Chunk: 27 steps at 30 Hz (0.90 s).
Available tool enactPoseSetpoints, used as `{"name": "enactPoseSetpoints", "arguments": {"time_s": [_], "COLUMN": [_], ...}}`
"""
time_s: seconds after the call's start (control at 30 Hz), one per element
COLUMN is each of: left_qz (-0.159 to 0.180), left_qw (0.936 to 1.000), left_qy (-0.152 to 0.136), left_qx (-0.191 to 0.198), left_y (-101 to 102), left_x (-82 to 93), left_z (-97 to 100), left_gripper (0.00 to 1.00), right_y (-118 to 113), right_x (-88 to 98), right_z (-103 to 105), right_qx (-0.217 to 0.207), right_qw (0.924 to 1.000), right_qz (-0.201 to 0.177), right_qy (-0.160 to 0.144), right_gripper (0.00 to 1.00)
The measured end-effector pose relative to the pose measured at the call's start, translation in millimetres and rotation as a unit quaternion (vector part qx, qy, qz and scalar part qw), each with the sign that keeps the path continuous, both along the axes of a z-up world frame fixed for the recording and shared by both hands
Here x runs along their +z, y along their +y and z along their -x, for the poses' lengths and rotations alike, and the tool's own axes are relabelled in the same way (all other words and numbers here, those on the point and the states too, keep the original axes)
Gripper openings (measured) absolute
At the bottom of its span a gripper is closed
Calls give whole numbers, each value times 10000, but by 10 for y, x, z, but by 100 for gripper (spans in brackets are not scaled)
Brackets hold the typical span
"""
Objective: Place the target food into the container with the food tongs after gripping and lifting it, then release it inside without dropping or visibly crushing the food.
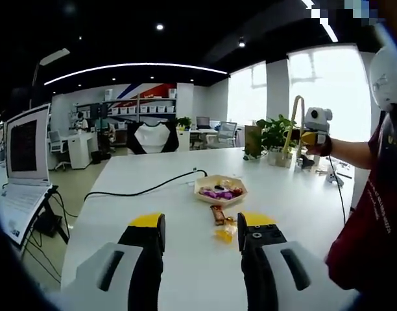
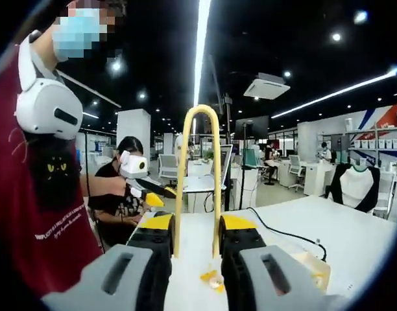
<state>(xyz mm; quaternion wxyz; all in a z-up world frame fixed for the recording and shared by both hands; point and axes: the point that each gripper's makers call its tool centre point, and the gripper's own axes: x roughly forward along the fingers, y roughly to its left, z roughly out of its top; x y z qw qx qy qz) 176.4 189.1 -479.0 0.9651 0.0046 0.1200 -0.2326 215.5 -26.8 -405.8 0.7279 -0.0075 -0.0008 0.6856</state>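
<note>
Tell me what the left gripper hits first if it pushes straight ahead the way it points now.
Probably the wrapped snacks on the white table: the orange-yellow packet and brown bar lie just past the left gripper, off its right-hand jaw. Beyond sits the beige octagonal tray. Depth is uncertain.

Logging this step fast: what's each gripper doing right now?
Left gripper: open, holding nothing.
Right gripper: closed on the yellow U-shaped food tongs, held up above the white table.

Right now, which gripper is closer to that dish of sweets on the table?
Left. The left gripper hangs open just short of the dish; the right gripper, clamping the yellow tongs, is raised off to the side.
</note>
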Motion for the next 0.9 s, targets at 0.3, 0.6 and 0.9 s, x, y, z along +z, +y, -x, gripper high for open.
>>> {"name": "enactPoseSetpoints", "arguments": {"time_s": [0.3, 0.6, 0.9], "left_qz": [-48, -72, -159], "left_qw": [9997, 9989, 9978], "left_qy": [102, 274, 434], "left_qx": [199, 366, 480], "left_y": [185, 335, 459], "left_x": [-43, -157, -227], "left_z": [87, 120, 102], "left_gripper": [48, 47, 47], "right_y": [359, 663, 809], "right_x": [-209, -517, -775], "right_z": [7, -73, -169], "right_qx": [778, 1120, 1300], "right_qw": [9963, 9907, 9883], "right_qz": [359, 734, 794], "right_qy": [-69, -237, -56], "right_gripper": [23, 24, 22]}}
